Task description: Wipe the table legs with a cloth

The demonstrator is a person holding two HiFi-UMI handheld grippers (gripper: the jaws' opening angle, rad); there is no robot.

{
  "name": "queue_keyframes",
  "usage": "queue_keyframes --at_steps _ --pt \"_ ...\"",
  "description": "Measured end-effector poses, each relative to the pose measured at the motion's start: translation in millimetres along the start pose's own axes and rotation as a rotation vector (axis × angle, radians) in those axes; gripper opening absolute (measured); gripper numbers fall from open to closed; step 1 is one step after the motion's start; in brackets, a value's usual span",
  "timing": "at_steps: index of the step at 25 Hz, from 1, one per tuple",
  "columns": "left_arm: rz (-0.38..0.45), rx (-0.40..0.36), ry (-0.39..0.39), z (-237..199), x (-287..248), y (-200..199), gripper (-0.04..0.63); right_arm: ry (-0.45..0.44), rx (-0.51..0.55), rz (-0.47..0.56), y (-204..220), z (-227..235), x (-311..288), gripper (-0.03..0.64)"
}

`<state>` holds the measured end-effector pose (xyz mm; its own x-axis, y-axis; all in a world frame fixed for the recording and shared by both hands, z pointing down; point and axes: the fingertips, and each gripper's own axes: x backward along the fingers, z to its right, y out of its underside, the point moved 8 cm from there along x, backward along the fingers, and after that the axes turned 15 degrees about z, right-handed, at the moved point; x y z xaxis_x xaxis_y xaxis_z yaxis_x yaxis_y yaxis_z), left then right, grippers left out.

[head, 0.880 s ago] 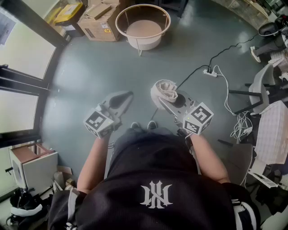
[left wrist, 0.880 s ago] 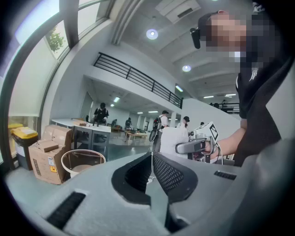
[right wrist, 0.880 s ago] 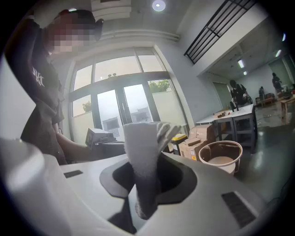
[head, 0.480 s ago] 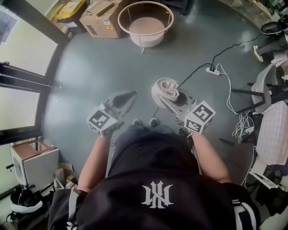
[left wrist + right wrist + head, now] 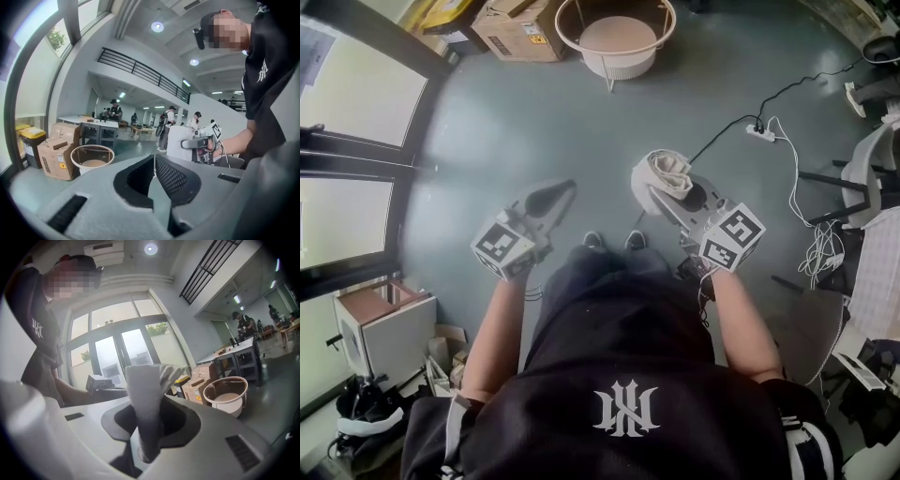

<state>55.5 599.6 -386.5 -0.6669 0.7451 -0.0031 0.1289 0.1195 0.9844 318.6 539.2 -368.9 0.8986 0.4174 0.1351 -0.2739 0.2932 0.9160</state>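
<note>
Since the earlier frame both tongs have shifted slightly up and to the right in the head view, and the small round desk (image 5: 614,37) now sits tighter against the top edge. Left tongs (image 5: 551,195): jaws brought fully together with nothing between them, grey moulded body, dark perforated pads meeting at the tip (image 5: 153,161). Right tongs (image 5: 661,183): clamped on the cloth (image 5: 666,173) – a pale, soft, bunched fabric that stands up out of the dark jaw recess (image 5: 147,380) in a rumpled fold. Neither tool touches the small round desk, which stands well apart on the smooth grey-green floor (image 5: 487,122); it has a cream hoop rim, a pinkish disc below and thin pale legs. A brown cardboard box (image 5: 520,28) just to its left carries a small yellow label, print too small to read. Each tool bears a white cube with black square markers – left (image 5: 502,248), right (image 5: 731,236). The person's black shirt (image 5: 626,408) shows a white emblem.
</note>
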Motion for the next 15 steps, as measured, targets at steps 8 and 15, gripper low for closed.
queue_keyframes --at_steps 8,15 --pt "0.011 0.046 0.013 -74 30 5 0.012 0.059 0.022 -0.042 16 -6 -54 0.092" --pt "0.015 0.077 0.108 -160 70 2 0.012 0.153 0.045 -0.041 23 -24 -140 0.092"
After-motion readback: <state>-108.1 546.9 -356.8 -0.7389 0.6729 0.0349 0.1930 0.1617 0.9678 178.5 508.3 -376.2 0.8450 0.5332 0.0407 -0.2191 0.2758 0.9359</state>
